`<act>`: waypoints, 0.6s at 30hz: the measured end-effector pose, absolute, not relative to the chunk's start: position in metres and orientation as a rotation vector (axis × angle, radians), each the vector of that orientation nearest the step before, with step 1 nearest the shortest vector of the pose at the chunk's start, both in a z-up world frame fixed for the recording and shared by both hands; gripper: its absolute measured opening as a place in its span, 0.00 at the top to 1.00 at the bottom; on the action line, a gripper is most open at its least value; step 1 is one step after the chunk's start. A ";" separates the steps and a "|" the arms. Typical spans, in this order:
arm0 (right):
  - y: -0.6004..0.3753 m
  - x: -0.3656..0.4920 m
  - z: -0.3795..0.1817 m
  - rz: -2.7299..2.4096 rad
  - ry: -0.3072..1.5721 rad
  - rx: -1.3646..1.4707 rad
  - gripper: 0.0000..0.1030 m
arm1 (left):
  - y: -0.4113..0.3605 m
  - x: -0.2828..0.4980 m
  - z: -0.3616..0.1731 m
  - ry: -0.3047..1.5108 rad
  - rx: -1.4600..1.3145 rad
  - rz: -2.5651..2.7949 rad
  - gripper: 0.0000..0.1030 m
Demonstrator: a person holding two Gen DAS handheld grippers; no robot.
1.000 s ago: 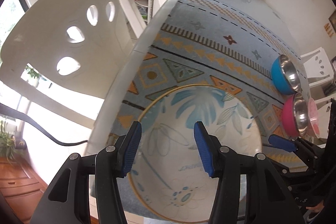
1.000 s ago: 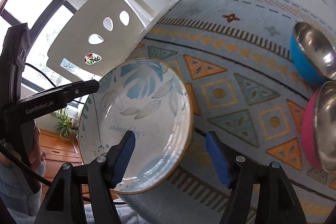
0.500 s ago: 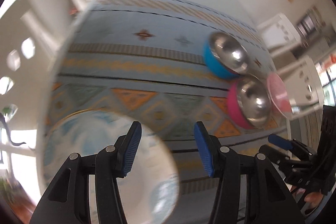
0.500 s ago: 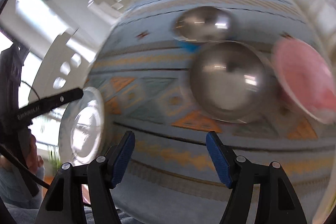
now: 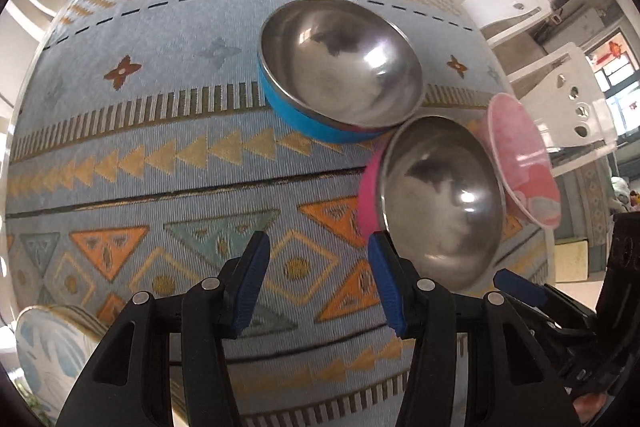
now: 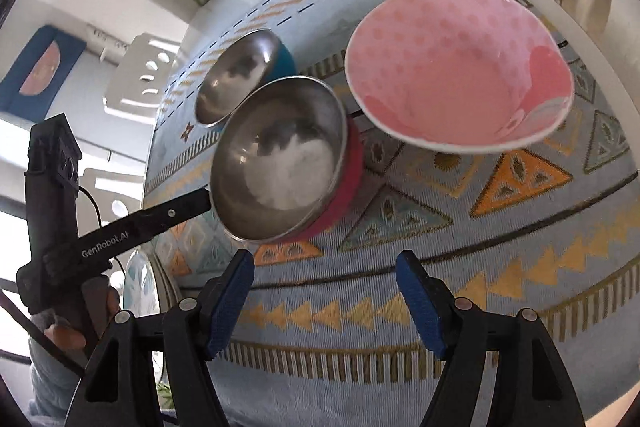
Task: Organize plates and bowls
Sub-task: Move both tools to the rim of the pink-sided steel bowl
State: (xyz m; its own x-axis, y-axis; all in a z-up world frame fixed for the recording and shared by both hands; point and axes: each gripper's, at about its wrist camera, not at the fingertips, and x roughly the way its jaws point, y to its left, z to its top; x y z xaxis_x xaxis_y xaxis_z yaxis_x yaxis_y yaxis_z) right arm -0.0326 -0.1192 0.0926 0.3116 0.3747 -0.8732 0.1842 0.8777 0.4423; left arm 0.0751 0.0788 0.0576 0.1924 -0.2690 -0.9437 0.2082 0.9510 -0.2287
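Steel-lined bowls sit mid-table: the round blue-shelled bowl (image 5: 340, 67) touching the round magenta-shelled bowl (image 5: 436, 199), with the pale pink dotted ceramic bowl (image 6: 456, 67) just beside that one, all on the light-blue patterned tablecloth (image 5: 160, 155) over the table. Off at the table's near left edge lies the white plate with blue leaf print (image 5: 48, 351). Left tool (image 5: 316, 287) hangs empty with jaws apart beside the magenta bowl, while the right tool (image 6: 324, 303) hovers over bare cloth, its jaws opening on nothing.

Both grippers have swung away from the floral plate (image 5: 48, 343), now at the frame's edge, and onto the pink-sided steel bowl (image 6: 280, 159); the right gripper (image 6: 326, 303), empty, is opening its jaws.
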 end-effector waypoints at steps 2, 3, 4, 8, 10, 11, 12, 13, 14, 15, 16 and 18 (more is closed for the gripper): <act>-0.118 -0.028 0.090 0.142 1.257 0.535 0.31 | 0.080 0.079 0.055 1.353 -0.063 -0.333 0.53; -0.117 -0.026 0.089 0.155 1.255 0.537 0.31 | 0.081 0.080 0.056 1.354 -0.070 -0.335 0.53; -0.116 -0.022 0.088 0.165 1.253 0.535 0.31 | 0.080 0.080 0.057 1.348 -0.073 -0.335 0.53; -0.115 -0.014 0.085 0.178 1.242 0.533 0.31 | 0.085 0.081 0.068 1.298 -0.125 -0.345 0.53; -0.117 -0.011 0.082 0.178 1.234 0.554 0.31 | 0.081 0.084 0.068 1.303 -0.150 -0.375 0.53; -0.119 -0.010 0.081 0.176 1.230 0.565 0.31 | 0.078 0.085 0.066 1.312 -0.140 -0.379 0.53; -0.122 -0.009 0.080 0.173 1.216 0.589 0.31 | 0.072 0.086 0.064 1.318 -0.118 -0.386 0.53; -0.124 -0.006 0.080 0.176 1.195 0.608 0.32 | 0.068 0.086 0.062 1.319 -0.106 -0.394 0.54; -0.126 -0.006 0.082 0.181 1.166 0.629 0.32 | 0.064 0.086 0.061 1.319 -0.101 -0.407 0.54; -0.128 -0.005 0.084 0.181 1.144 0.635 0.32 | 0.062 0.086 0.059 1.322 -0.105 -0.417 0.54; -0.128 -0.003 0.084 0.178 1.138 0.627 0.33 | 0.059 0.088 0.054 1.332 -0.116 -0.430 0.54; -0.125 0.001 0.082 0.181 1.148 0.607 0.35 | 0.057 0.088 0.045 1.356 -0.128 -0.436 0.58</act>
State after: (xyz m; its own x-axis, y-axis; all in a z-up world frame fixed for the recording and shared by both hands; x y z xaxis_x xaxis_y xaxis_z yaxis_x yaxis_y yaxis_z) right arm 0.0006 -0.1248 0.0821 0.4164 0.4349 -0.7984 0.1674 0.8264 0.5375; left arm 0.0882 0.0565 0.0449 0.1469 -0.3747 -0.9154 0.2284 0.9133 -0.3372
